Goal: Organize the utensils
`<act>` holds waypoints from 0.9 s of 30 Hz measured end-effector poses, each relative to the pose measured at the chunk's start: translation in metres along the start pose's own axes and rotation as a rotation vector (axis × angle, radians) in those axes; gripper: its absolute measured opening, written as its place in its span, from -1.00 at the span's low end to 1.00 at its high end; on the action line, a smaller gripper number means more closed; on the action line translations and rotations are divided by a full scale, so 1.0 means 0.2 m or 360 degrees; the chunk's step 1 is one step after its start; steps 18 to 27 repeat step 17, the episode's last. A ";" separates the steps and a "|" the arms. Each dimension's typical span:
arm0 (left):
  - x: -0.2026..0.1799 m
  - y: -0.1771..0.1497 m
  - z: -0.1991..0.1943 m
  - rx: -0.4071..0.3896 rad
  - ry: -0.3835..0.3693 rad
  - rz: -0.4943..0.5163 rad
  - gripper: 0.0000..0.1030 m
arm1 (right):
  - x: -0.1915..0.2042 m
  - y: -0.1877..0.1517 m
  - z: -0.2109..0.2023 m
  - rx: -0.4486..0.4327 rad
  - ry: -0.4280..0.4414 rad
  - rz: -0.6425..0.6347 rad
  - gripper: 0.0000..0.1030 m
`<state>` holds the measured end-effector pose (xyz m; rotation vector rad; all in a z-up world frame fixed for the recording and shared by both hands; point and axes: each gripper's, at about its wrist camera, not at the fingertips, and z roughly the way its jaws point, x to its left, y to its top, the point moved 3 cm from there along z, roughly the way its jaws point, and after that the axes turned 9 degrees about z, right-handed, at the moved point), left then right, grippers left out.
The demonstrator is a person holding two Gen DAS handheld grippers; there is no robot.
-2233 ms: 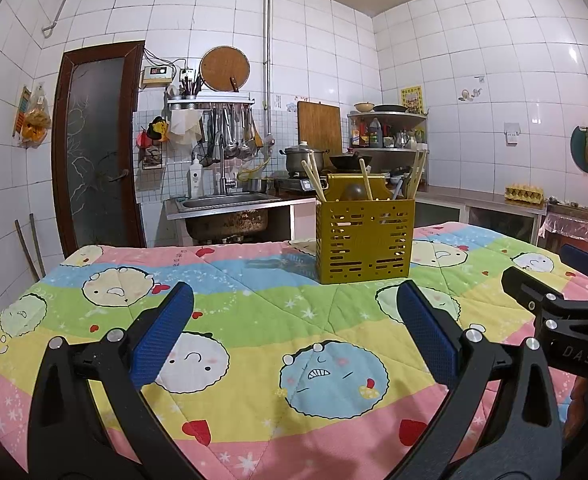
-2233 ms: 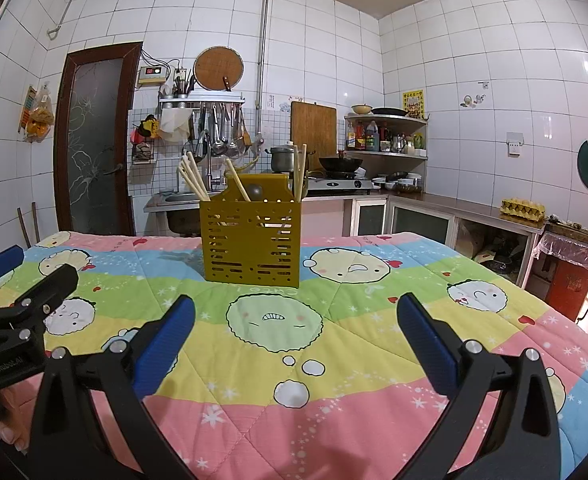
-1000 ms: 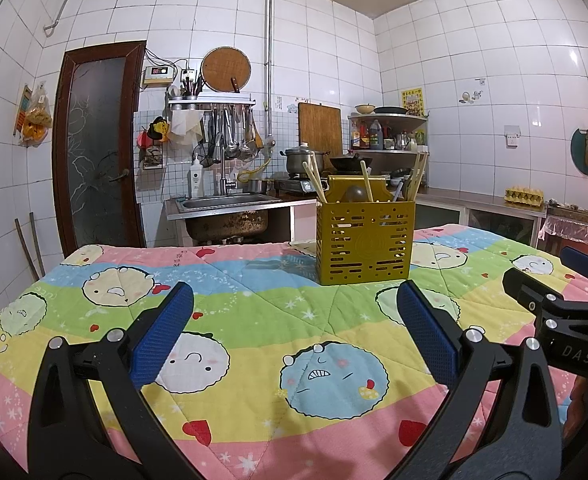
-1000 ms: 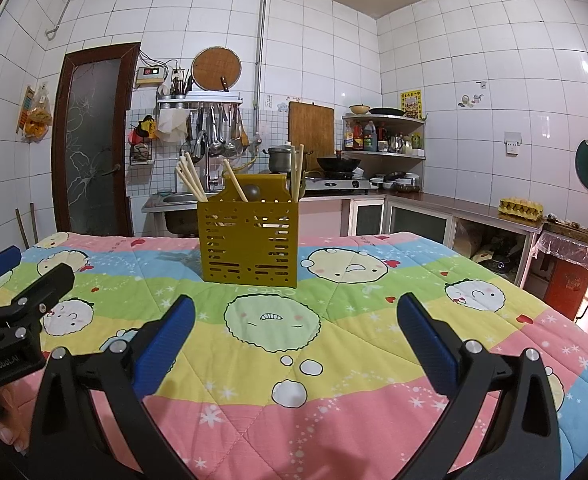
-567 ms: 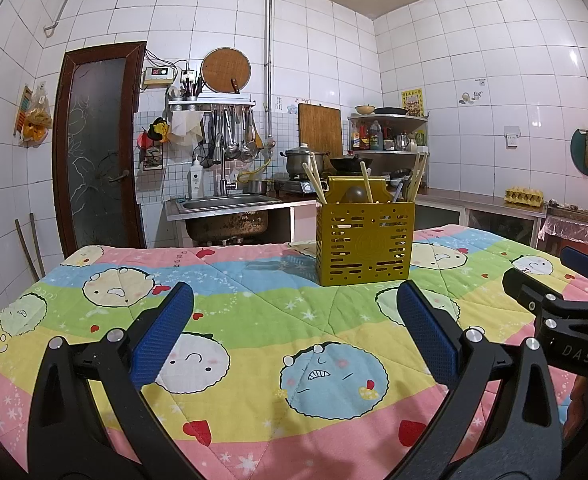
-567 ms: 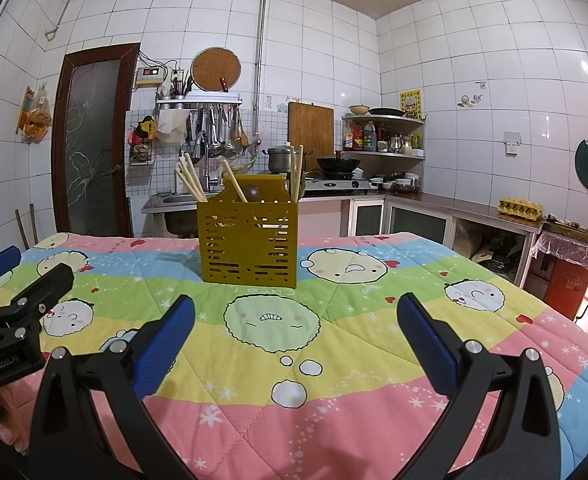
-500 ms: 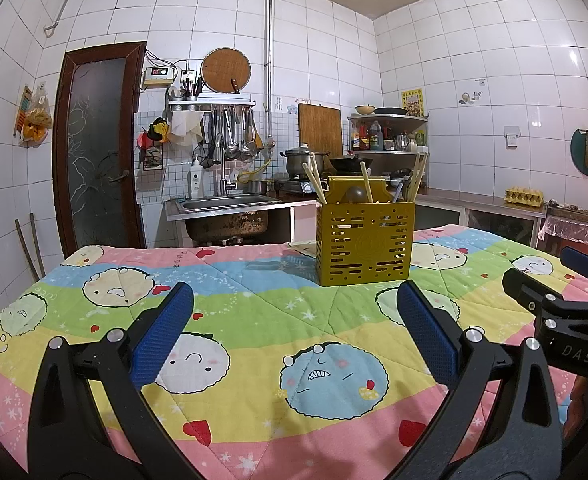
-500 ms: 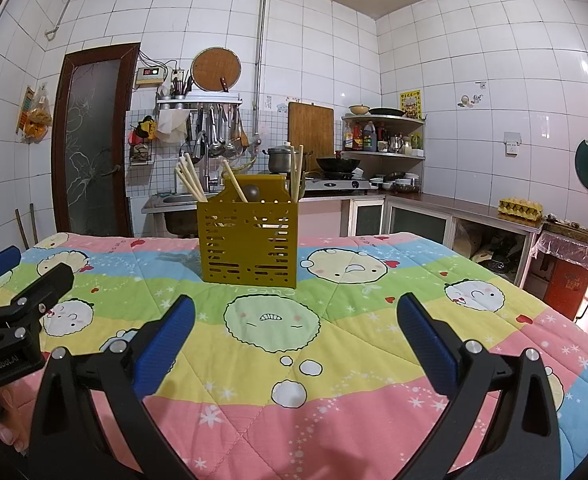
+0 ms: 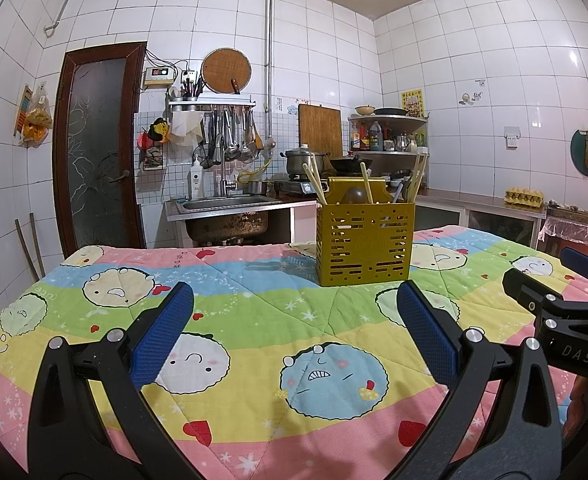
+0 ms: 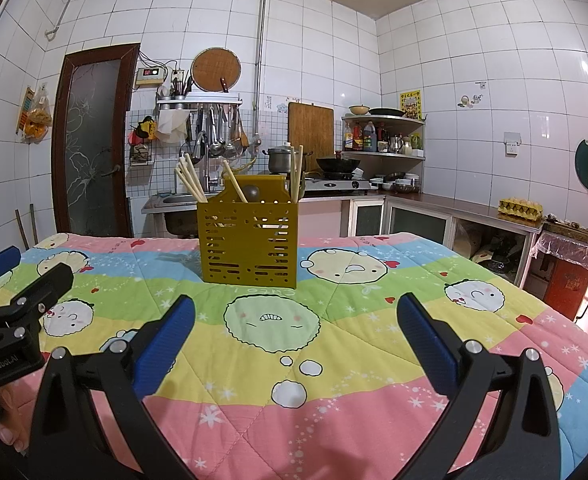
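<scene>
1. The left claw [image 9: 294,332] is held wide apart and empty above the tabletop [image 9: 254,312], which is covered by a cartoon-print quilt.
2. A yellow slotted utensil holder [image 9: 363,245] is seen upright on the quilt, well ahead of both claws.
3. Chopsticks [image 9: 314,180] and a spoon [image 9: 353,194] are held inside it, leaning against its walls.
4. The right claw [image 10: 294,332] is likewise spread wide, with nothing gripped, over the quilt.
</scene>
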<state>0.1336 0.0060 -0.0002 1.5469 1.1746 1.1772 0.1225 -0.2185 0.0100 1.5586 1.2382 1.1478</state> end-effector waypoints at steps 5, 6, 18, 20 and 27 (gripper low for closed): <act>0.00 0.02 0.00 -0.0005 0.0002 0.0003 0.91 | 0.00 0.00 0.00 -0.0001 0.0001 0.0000 0.92; 0.00 0.02 0.00 -0.0004 0.0002 0.0003 0.91 | 0.00 0.00 0.00 -0.0001 0.0001 0.0000 0.92; 0.01 0.04 0.01 0.0013 -0.0008 -0.0016 0.91 | 0.00 0.00 0.00 -0.0001 0.0001 0.0001 0.92; 0.01 0.04 0.01 0.0013 -0.0008 -0.0016 0.91 | 0.00 0.00 0.00 -0.0001 0.0001 0.0001 0.92; 0.01 0.04 0.01 0.0013 -0.0008 -0.0016 0.91 | 0.00 0.00 0.00 -0.0001 0.0001 0.0001 0.92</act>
